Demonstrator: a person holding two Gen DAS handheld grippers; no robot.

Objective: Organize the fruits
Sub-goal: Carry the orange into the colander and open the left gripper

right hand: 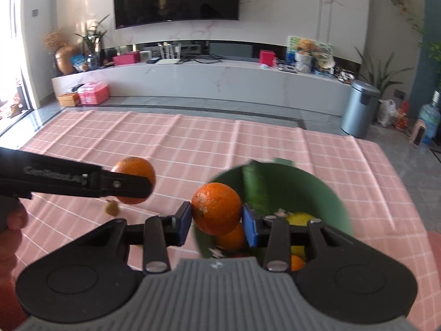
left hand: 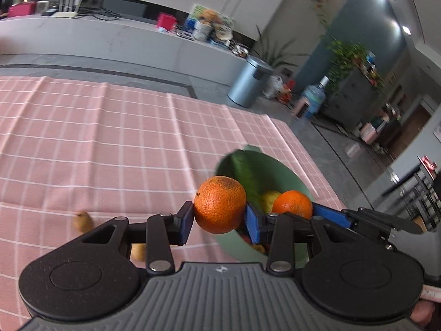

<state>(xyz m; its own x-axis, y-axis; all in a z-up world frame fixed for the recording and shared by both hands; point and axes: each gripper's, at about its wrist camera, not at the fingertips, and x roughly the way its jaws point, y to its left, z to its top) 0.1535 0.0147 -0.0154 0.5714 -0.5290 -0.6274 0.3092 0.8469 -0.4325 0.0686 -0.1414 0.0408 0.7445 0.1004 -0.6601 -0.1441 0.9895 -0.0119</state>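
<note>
Am carrying two fruits at once. Left gripper (left hand: 219, 215) clamping round dimpled orange mandarin (left hand: 220, 204); right gripper (right hand: 216, 220) pinching smoother round orange (right hand: 216, 212), both beside green plastic bowl (right hand: 328, 190). Next, I judge: centring over bowl, releasing.

Two round oranges, skins pitted. One orange (left hand: 220, 204) is clamped between the left fingers (left hand: 185, 222), raised off the tabletop. The second orange (right hand: 217, 212) is clamped between the right fingers (right hand: 184, 223), raised. Just beyond those fingers stands a green bowl (right hand: 335, 198) containing orange and yellow fruit.
</note>
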